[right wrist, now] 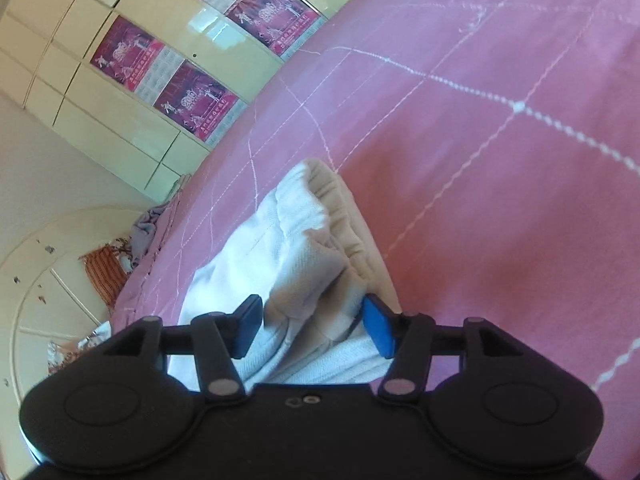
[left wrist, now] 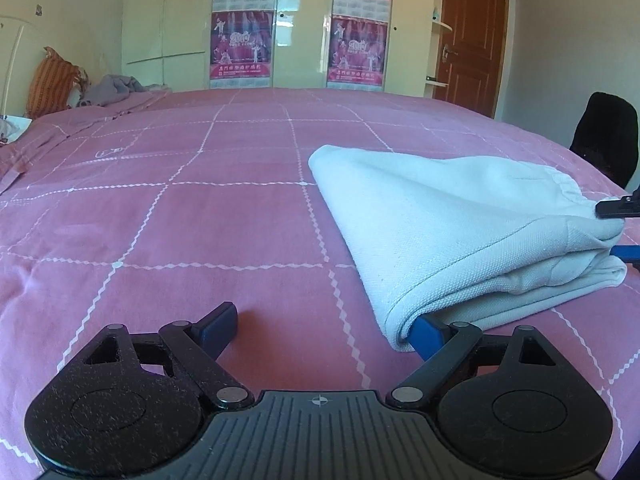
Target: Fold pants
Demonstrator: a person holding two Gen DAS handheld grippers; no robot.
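White pants (left wrist: 460,232) lie folded into a thick bundle on the right of the pink bed (left wrist: 200,208). My left gripper (left wrist: 322,320) stands wide open at the bundle's near corner. Its right finger (left wrist: 426,334) is tucked under the folded edge, while its left finger rests on bare bedspread. My right gripper (right wrist: 312,324) straddles the elastic waistband end of the pants (right wrist: 296,240); bunched cloth sits between its parted fingers, which do not visibly pinch it. In the left wrist view, the right gripper (left wrist: 624,230) shows at the bundle's far right end, one finger above and one below the cloth.
A cream wardrobe (left wrist: 296,24) with pink posters and a brown door (left wrist: 468,40) stand beyond the bed. A black chair (left wrist: 606,132) sits at the right edge. Crumpled grey clothes (left wrist: 112,88) and an orange pillow (left wrist: 50,80) lie at the far left.
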